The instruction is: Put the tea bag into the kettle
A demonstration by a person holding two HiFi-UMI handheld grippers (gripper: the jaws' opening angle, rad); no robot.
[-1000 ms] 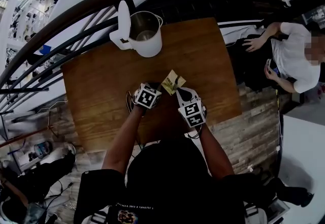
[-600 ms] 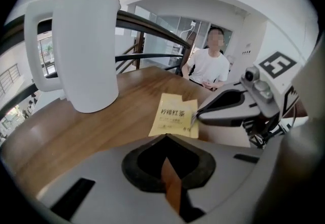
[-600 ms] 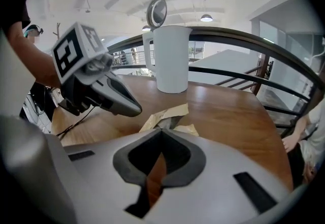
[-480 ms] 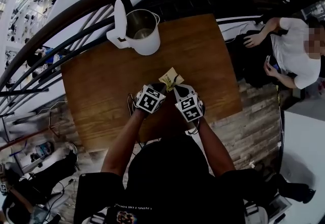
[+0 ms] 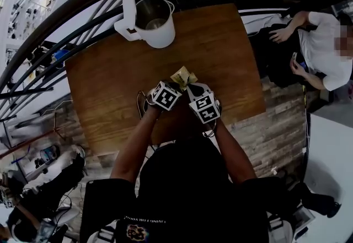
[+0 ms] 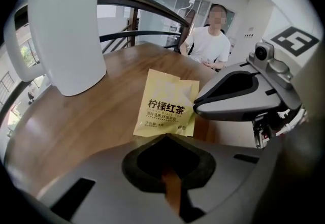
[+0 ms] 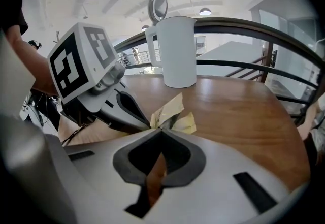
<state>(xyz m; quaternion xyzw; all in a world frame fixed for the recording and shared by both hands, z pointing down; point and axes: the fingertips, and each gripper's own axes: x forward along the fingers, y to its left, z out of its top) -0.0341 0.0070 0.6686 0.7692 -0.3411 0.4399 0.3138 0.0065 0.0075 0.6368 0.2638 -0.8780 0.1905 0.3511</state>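
A yellow tea bag sachet (image 5: 183, 77) with dark print (image 6: 165, 108) is lifted just above the wooden table (image 5: 220, 49). My left gripper (image 5: 177, 86) is shut on its lower edge (image 6: 165, 135). My right gripper (image 5: 191, 88) is shut on the sachet's right side and comes in from the right in the left gripper view (image 6: 197, 104). In the right gripper view the sachet (image 7: 170, 114) is crumpled where the right gripper (image 7: 161, 127) and the left gripper (image 7: 149, 124) meet. The white kettle (image 5: 152, 26) stands at the table's far left with its lid raised (image 6: 66, 30) (image 7: 177, 50).
A dark curved railing (image 5: 83, 21) runs behind the table's far edge. A person in a white shirt (image 5: 325, 52) sits beyond the table's right side. A thin cable (image 5: 140, 105) hangs by my left wrist. Bare wood lies between the sachet and the kettle.
My left gripper has moved right, closer to the right one, with the sachet still pinched between them. The kettle has not moved.
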